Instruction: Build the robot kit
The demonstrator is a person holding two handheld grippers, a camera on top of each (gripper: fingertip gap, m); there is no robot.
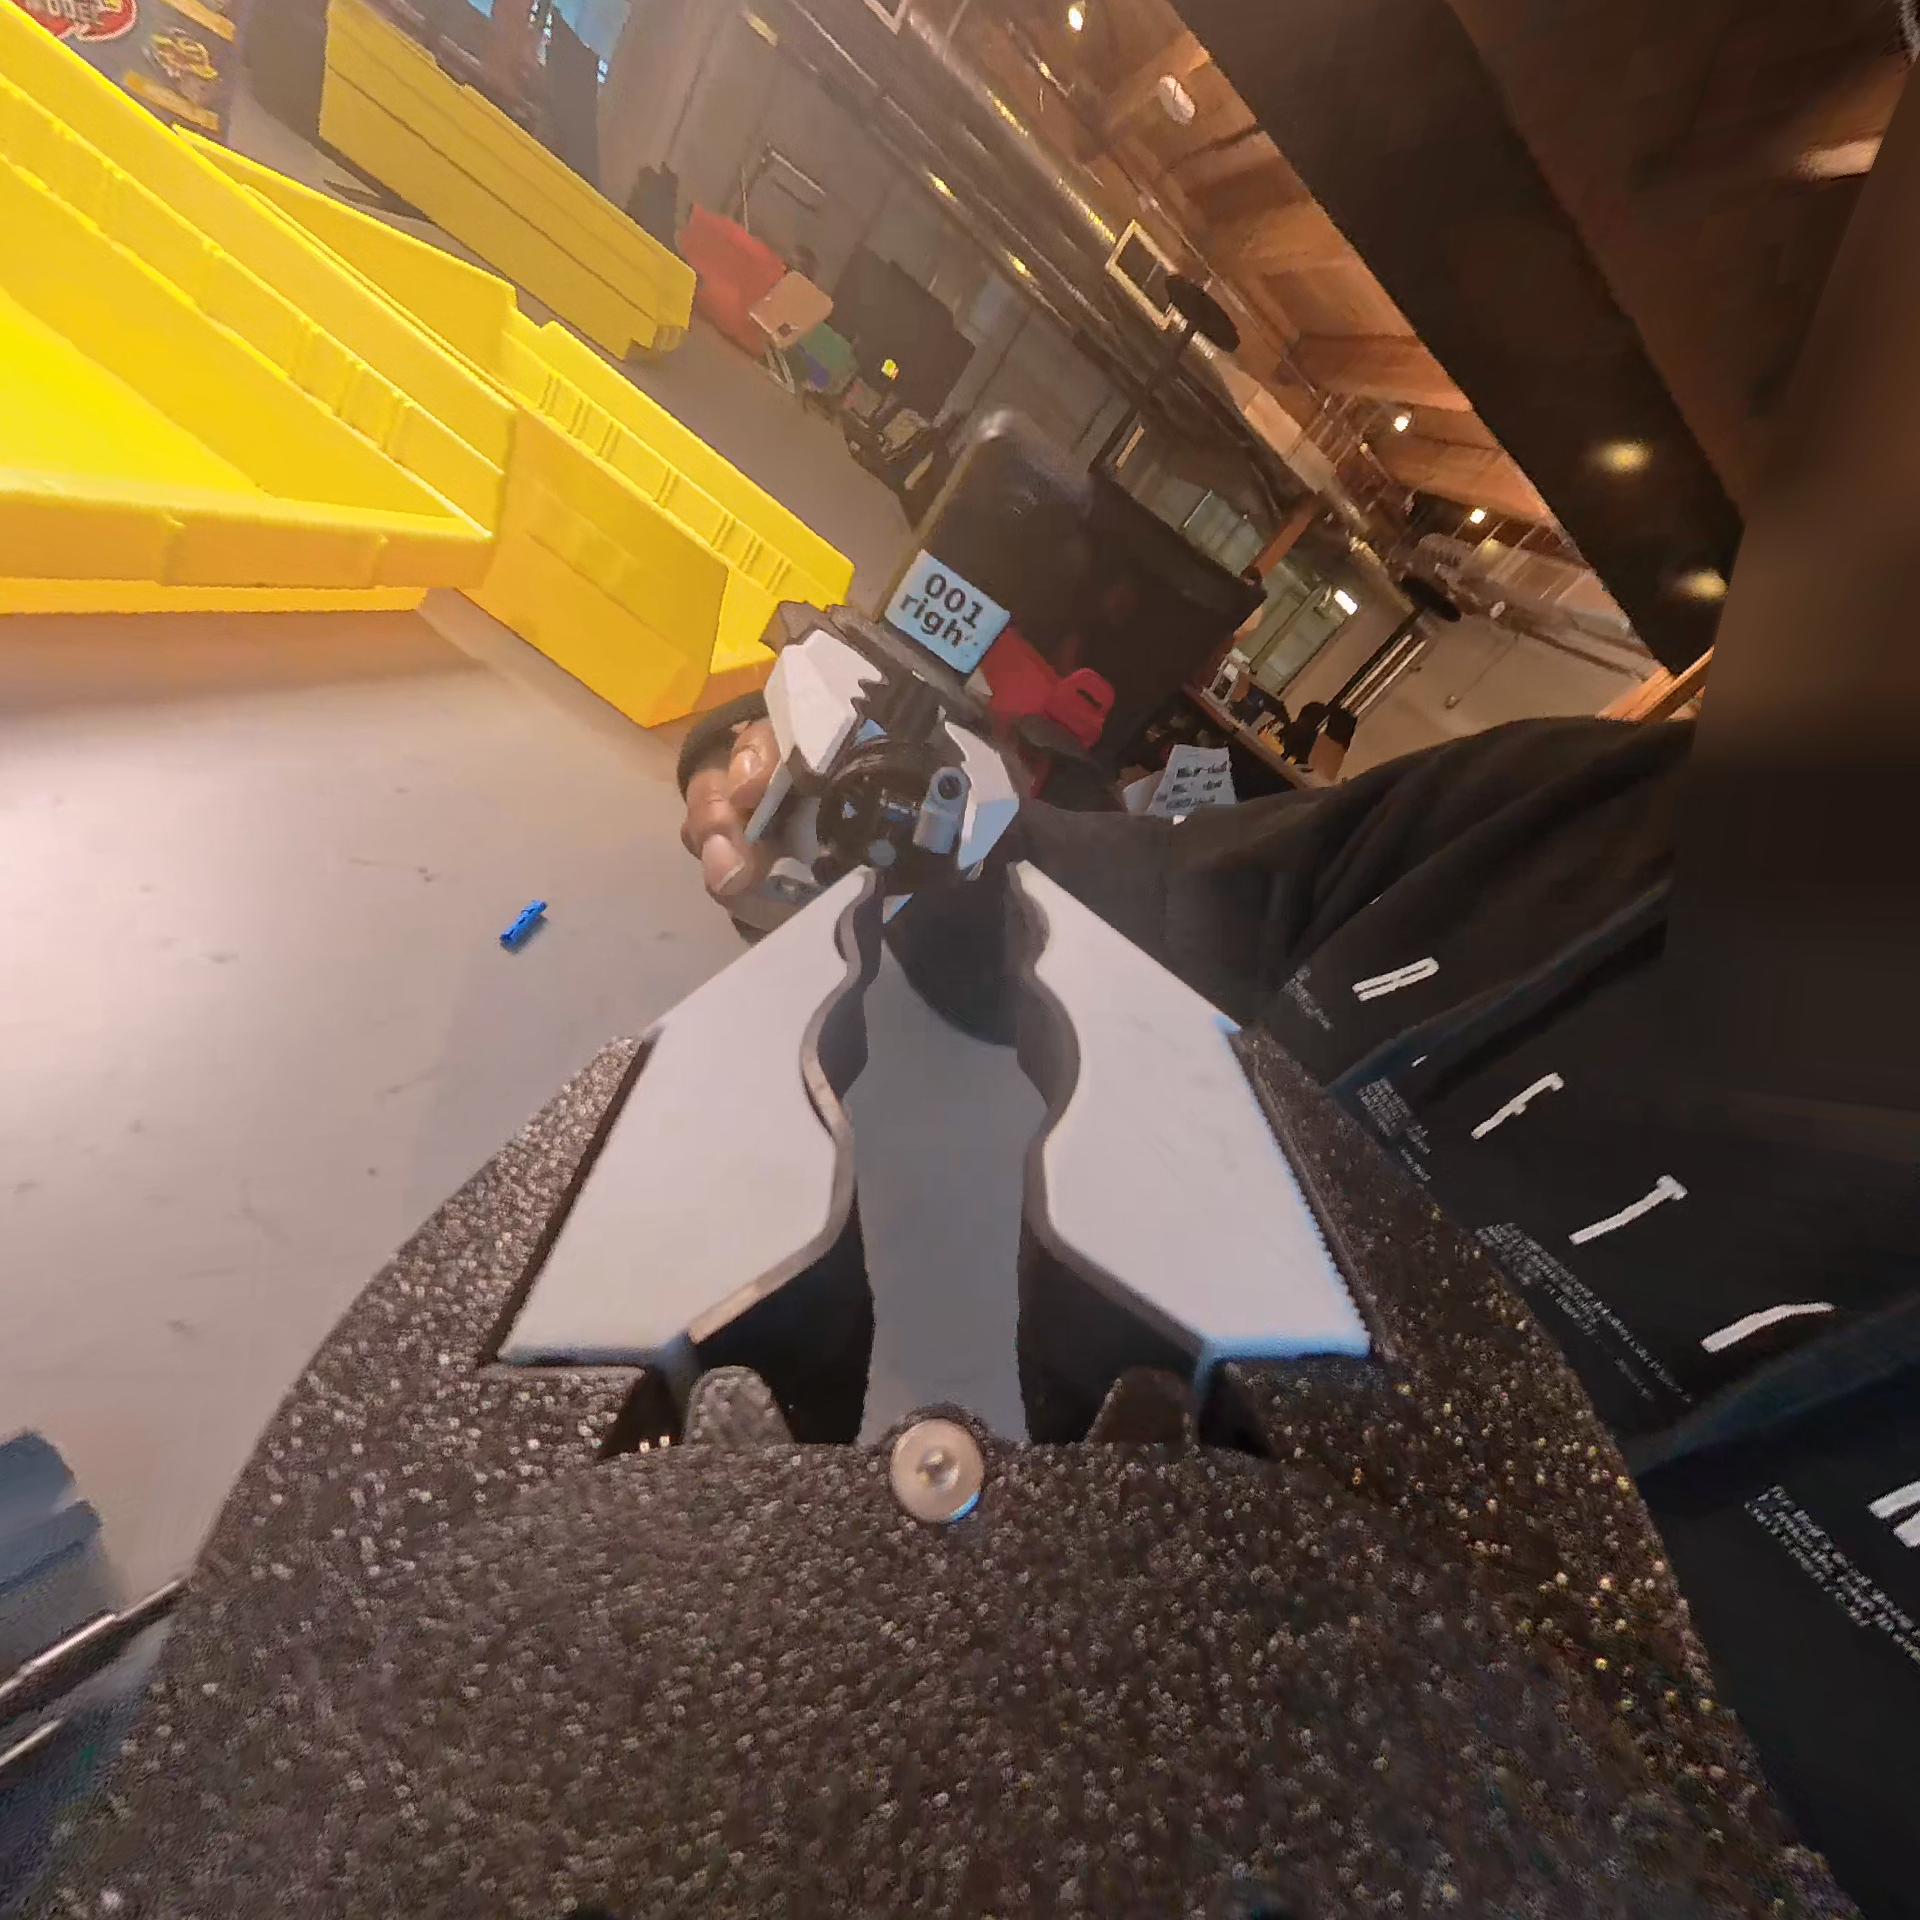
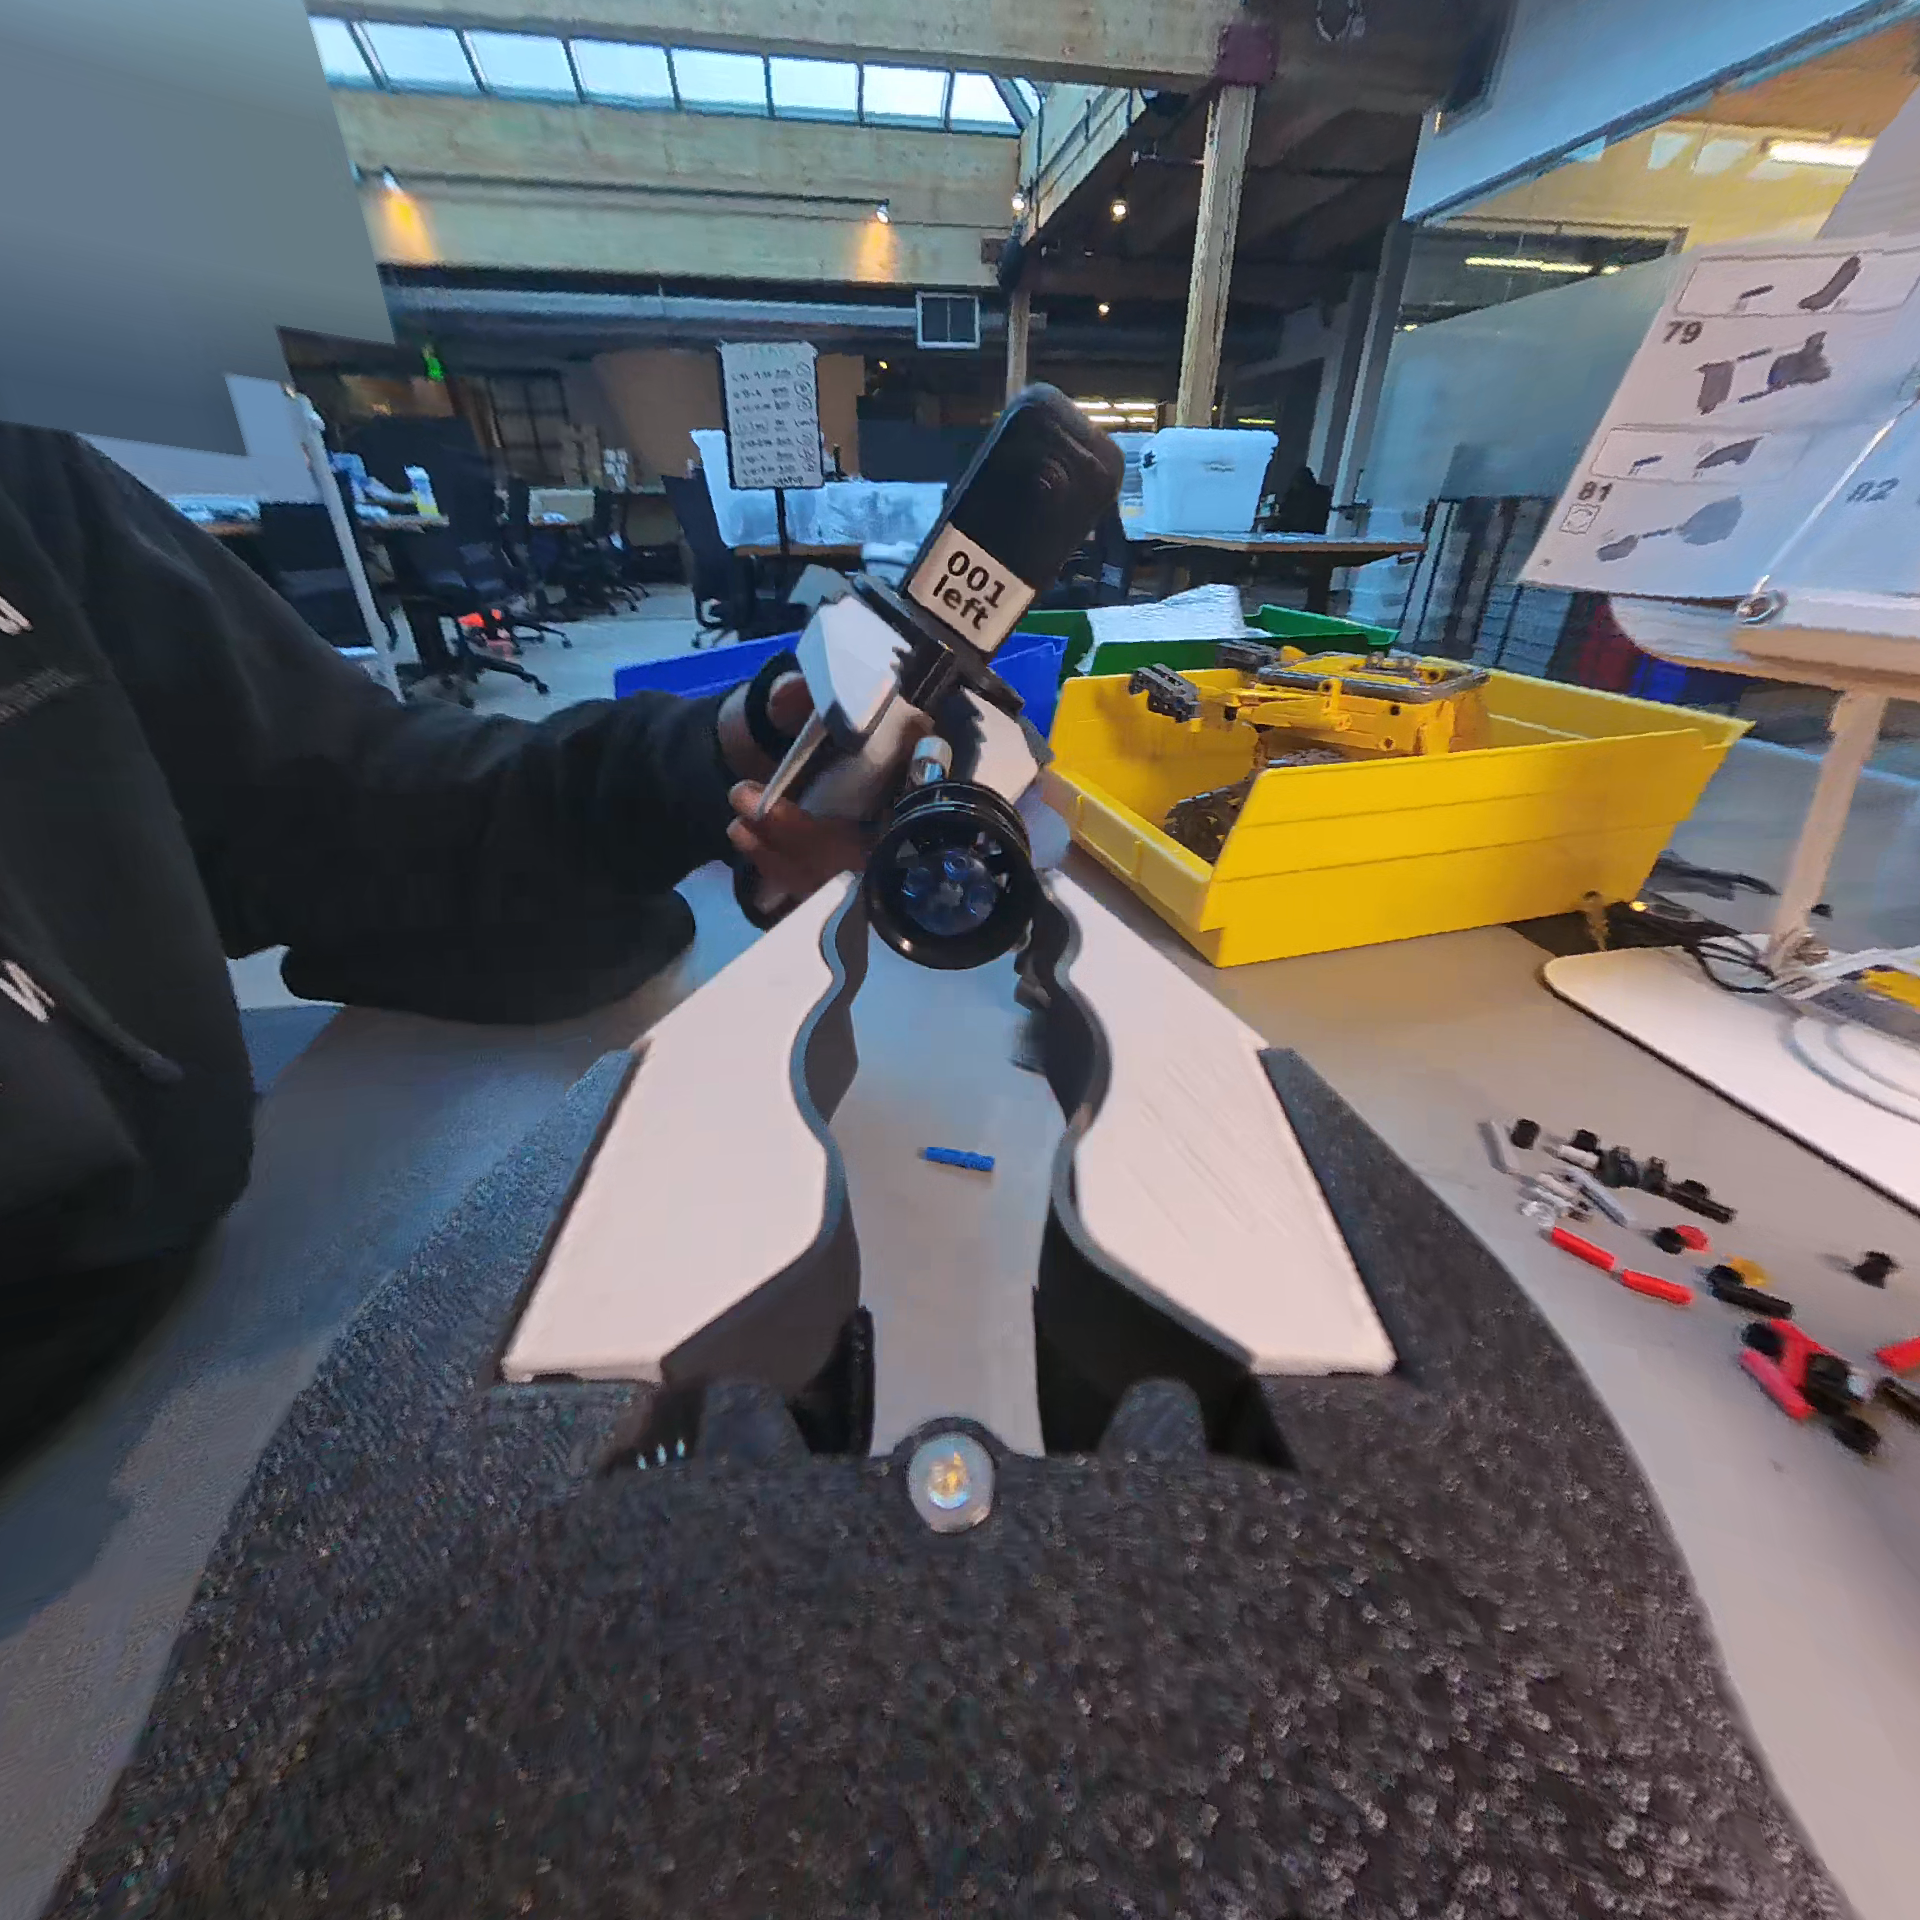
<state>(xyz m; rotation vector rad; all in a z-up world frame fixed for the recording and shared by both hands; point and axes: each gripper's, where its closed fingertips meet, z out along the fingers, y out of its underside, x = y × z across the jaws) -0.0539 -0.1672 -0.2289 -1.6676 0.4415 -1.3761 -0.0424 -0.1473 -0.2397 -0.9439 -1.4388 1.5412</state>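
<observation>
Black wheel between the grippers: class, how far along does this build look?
Done: a yellow model sits part-built in the yellow bin. In hand: the right gripper clamps the black wheel, facing the left gripper. Left: a blue pin and loose parts lie unused.

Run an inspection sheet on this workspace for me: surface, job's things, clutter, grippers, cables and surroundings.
Surface: grey table, no spills seen.
Job's things: black wheel with a blue hub, held above the table; yellow model in a yellow bin; instruction booklet on a stand.
Clutter: blue pin lying alone; loose small parts, black, grey and red, scattered at the right.
Grippers: right gripper closed on the wheel; left gripper right at the wheel, grip unclear.
Cables: dark cable by the stand's foot.
Surroundings: office chairs, whiteboard, stacked yellow bins.
</observation>
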